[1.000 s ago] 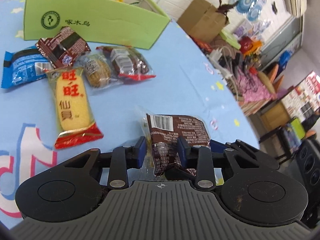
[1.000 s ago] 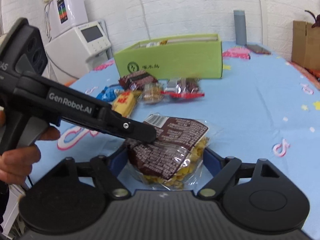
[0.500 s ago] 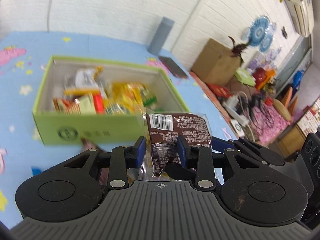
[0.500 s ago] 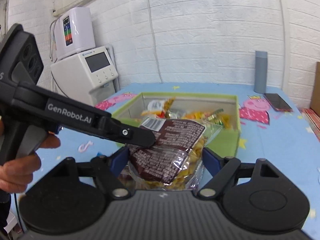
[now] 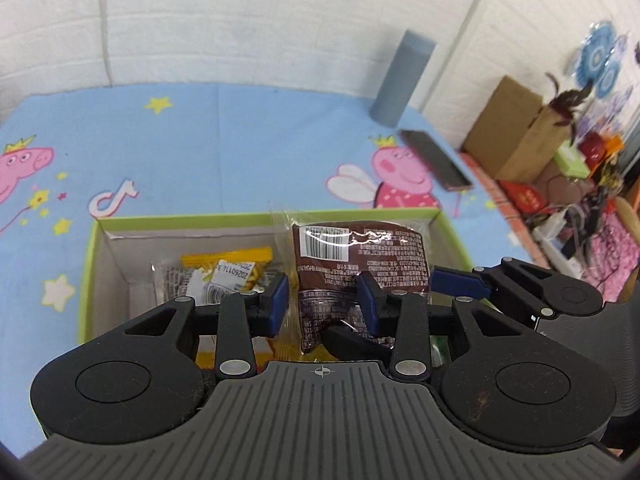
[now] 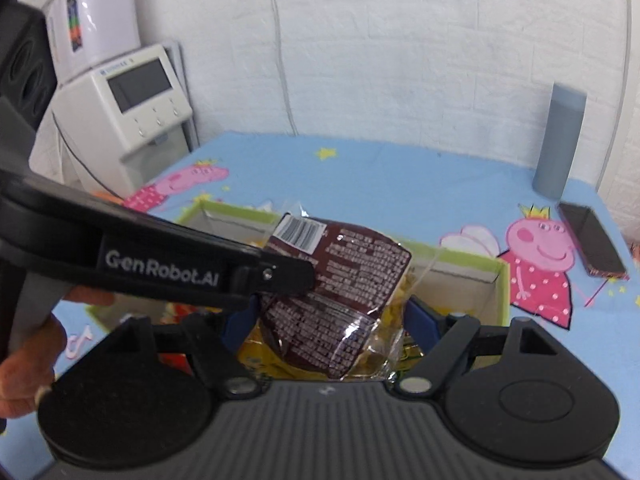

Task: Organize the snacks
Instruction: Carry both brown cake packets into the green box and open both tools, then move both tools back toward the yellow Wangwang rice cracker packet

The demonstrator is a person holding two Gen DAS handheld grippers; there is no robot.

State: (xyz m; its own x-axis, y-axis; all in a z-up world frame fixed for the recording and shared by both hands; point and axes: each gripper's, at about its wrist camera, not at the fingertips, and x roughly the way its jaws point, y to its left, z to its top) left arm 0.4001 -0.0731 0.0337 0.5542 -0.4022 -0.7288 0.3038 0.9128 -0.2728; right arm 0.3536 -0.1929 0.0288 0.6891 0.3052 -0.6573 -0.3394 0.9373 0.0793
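A brown snack packet [image 5: 352,264] with a barcode and clear edges hangs over the open green box [image 5: 180,219]. My left gripper [image 5: 323,304] is shut on its lower part. My right gripper [image 6: 332,320] closes on the same packet [image 6: 340,276] from the other side, with the box [image 6: 472,258] right below. In the right wrist view the left gripper's black arm [image 6: 160,268] crosses in from the left and touches the packet. Several yellow and grey snack packs [image 5: 224,276] lie inside the box.
A grey cylinder [image 5: 402,78] and a dark phone [image 5: 436,160] lie on the blue cartoon tablecloth [image 5: 200,152] behind the box. A white machine [image 6: 128,108] stands past the table's left edge. Cardboard box and clutter [image 5: 520,132] stand off to the right.
Both grippers have carried the brown packet up from the table and forward over the green box. The loose snacks in front of the box have dropped out of view.
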